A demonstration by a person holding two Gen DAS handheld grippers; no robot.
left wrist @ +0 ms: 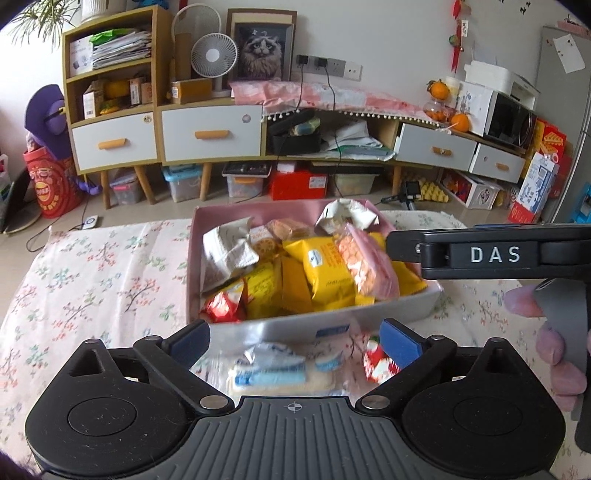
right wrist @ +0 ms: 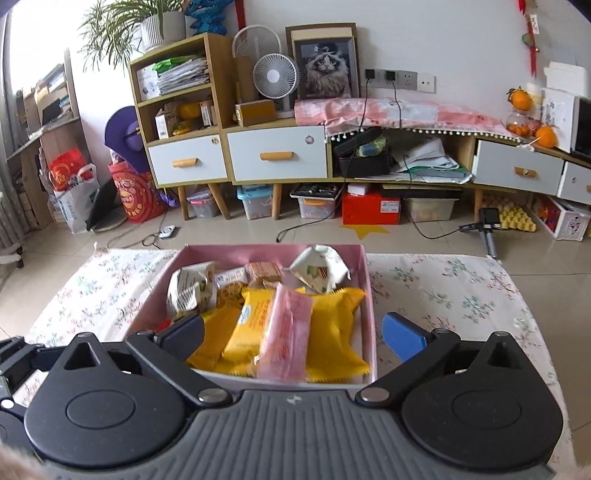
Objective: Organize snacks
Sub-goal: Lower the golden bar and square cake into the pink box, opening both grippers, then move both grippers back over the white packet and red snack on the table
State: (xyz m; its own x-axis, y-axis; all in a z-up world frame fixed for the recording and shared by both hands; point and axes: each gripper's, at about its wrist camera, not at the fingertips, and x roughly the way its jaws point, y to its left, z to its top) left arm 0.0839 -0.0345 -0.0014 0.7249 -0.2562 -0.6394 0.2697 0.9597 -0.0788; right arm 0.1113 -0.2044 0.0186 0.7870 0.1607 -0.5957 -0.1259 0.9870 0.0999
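Most snacks lie in the pink box point(left wrist: 194, 258). Left on the cloth just before it: a blue-white packet point(left wrist: 275, 373) and a red-white packet point(left wrist: 376, 363). My left gripper point(left wrist: 293, 341) and right gripper point(right wrist: 293, 332) both gape, holding nothing.

- A lived-in home, a sitting room by its look
- Wooden sideboard point(right wrist: 277, 155) with white drawers along the wall, storage tubs point(right wrist: 255, 201) pushed under it
- Framed cat portrait point(right wrist: 325, 64) and small desk fan point(right wrist: 275, 79) on top, potted plant point(right wrist: 122, 27) on the shelf unit
- Oranges point(left wrist: 460, 122) beside a microwave point(left wrist: 511, 123)
- Floral cloth point(right wrist: 443, 291) over a low table, tiled floor point(right wrist: 236, 230) with trailing cables
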